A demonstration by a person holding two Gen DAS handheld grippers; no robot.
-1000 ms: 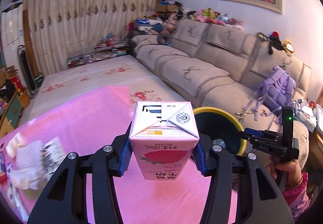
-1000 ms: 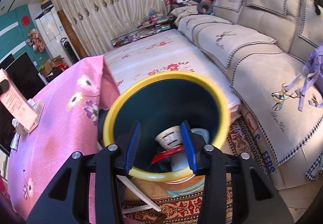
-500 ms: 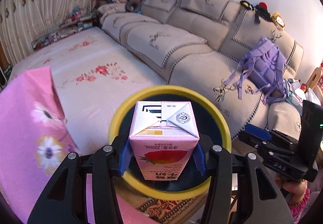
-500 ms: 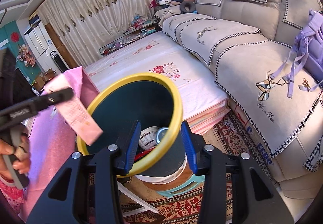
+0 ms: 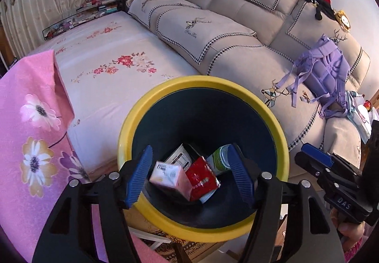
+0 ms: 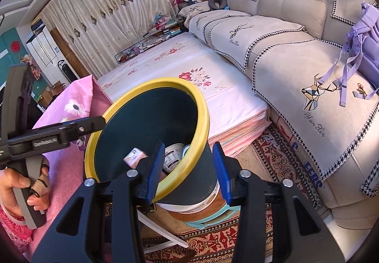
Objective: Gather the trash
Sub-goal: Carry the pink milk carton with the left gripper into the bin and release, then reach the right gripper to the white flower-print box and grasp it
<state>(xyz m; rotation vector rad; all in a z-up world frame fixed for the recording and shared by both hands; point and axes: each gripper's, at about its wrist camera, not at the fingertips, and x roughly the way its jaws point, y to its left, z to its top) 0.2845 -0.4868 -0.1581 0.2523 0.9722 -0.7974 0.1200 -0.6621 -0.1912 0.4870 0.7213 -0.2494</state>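
Note:
A dark bin with a yellow rim [image 5: 165, 87] stands beside the pink-clothed table; it also shows in the right wrist view [image 6: 203, 118]. The pink milk carton [image 5: 169, 176] is inside the bin among a red packet [image 5: 201, 181], a white cup [image 5: 180, 157] and a green-white can [image 5: 219, 161]; the carton [image 6: 133, 156] looks blurred in the right wrist view. My left gripper [image 5: 190, 175] is open and empty right above the bin mouth. My right gripper [image 6: 189, 170] is open and empty, its jaws either side of the bin's rim, without gripping it.
A pink flowered tablecloth [image 5: 28, 120] lies left of the bin. A white flowered mattress [image 5: 106, 49] and a beige sofa [image 5: 225, 33] with a purple backpack [image 5: 329, 78] lie beyond. A patterned rug [image 6: 267, 161] covers the floor.
My left gripper has opened and let go of the pink milk carton, which has dropped into the bin. The left gripper moved over the bin from the table side. The right gripper stayed by the rim.

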